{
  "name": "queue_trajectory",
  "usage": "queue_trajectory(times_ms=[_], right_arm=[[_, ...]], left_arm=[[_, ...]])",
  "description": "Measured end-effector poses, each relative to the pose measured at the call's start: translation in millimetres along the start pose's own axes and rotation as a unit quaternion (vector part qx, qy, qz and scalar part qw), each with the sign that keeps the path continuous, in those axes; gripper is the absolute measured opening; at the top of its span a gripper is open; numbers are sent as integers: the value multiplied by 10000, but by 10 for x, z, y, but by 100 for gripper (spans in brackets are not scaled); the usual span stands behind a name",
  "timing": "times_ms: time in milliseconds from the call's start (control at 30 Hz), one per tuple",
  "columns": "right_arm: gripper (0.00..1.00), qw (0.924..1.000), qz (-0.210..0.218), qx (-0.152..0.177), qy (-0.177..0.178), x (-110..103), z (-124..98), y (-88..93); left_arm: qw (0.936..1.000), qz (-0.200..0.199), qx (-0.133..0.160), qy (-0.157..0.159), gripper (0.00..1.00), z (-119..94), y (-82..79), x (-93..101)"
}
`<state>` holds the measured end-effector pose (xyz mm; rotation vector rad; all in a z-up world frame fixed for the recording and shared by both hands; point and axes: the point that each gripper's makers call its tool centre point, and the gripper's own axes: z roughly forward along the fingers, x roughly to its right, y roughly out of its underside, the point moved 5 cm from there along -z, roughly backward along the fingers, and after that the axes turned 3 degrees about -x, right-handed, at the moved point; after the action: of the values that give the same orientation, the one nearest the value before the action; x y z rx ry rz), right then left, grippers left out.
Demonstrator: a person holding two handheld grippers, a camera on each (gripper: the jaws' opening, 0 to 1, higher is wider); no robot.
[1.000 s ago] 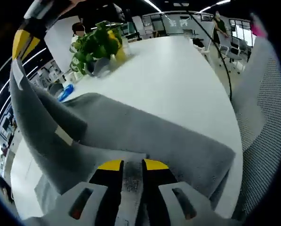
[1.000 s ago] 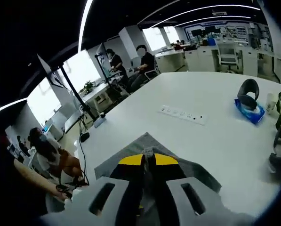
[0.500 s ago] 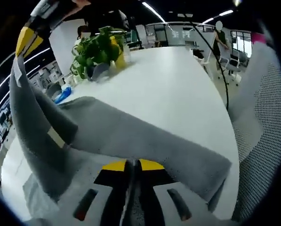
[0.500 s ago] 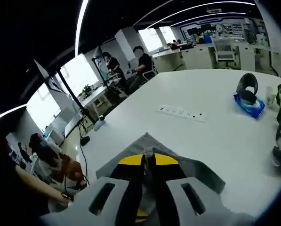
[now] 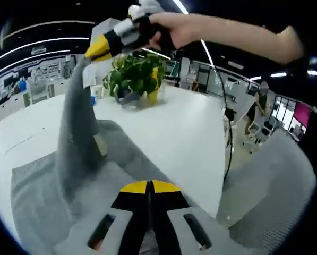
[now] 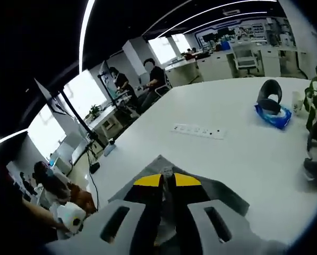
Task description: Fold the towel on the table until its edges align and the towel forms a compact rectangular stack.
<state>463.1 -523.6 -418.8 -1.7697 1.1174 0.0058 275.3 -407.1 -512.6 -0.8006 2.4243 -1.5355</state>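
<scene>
The grey towel (image 5: 39, 183) lies partly spread on the white table (image 5: 190, 133). One corner is lifted high, and a long fold (image 5: 76, 133) hangs down from it. My right gripper (image 5: 102, 47), held by a hand, enters the left gripper view at the top and is shut on that raised corner. In the right gripper view its yellow-tipped jaws (image 6: 167, 180) press together on the towel (image 6: 216, 191), which drapes below them over the table (image 6: 243, 149). My left gripper (image 5: 148, 186) is low by the near table edge, its jaws shut on the towel's near edge.
A potted green plant (image 5: 137, 74) stands at the far side of the table. A white power strip (image 6: 198, 130) and a blue pack with a black object on it (image 6: 270, 109) lie further out. A grey mesh chair (image 5: 275, 186) stands beside the table. People sit at desks behind.
The right gripper has raised the towel corner higher, so the fold hangs longer and steeper. The left view has swung round, and its jaws have gone from a narrow gap to fully shut.
</scene>
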Motion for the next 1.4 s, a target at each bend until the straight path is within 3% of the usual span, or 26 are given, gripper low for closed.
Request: queue_trajectory(times_ms=[100, 267, 467, 533, 567, 633, 667, 733, 833, 967, 1133, 1200, 1233, 1267, 1400], right_arm=[[4, 9999, 66, 113, 43, 47, -39, -47], [4, 9989, 260, 395, -26, 64, -103, -151], [4, 9963, 509, 690, -115, 2, -156, -275], [4, 9984, 186, 532, 94, -1, -144, -272], [4, 9990, 91, 427, 119, -10, -122, -259], [4, 9992, 90, 392, 41, -59, -58, -265], [4, 9992, 92, 400, 33, -71, -42, -268], [4, 9991, 113, 414, -8, -93, 2, -278], [4, 9996, 51, 272, 3, -122, 102, -255], [4, 9997, 46, 236, -62, -164, 192, -268], [4, 9996, 141, 167, -164, -194, 330, -258], [4, 9996, 181, 127, -171, -132, 372, -277], [4, 9995, 231, 101, -181, -120, 397, -269], [4, 9994, 279, 86, -186, -111, 416, -264], [4, 9981, 569, 2, -237, -86, 552, -247]], left_arm=[[9986, -15, 510, 123, 0, -267, -264, 195], [9869, -28, 1506, 586, 0, -697, -703, 532], [9738, -204, 2131, 762, 0, -1090, -986, 691], [9705, -91, 2295, 734, 0, -1214, -1050, 714], [9756, 74, 2159, 392, 0, -1225, -1001, 629], [9798, -290, 1957, 304, 0, -1235, -905, 563], [9763, -339, 2128, 212, 0, -1269, -896, 521], [9758, -512, 2125, 95, 0, -1340, -820, 478], [9799, -425, 1934, -224, 0, -1441, -715, 437], [9766, -565, 2009, -512, 0, -1577, -634, 374], [9763, -763, 1806, -919, 0, -1623, -451, 265], [9806, -528, 1452, -1209, 0, -1630, -327, 222], [9850, -292, 1032, -1353, 0, -1610, -215, 206], [9860, -215, 856, -1416, 0, -1604, -153, 197], [9863, -288, 805, -1409, 0, -1604, -45, 203]])
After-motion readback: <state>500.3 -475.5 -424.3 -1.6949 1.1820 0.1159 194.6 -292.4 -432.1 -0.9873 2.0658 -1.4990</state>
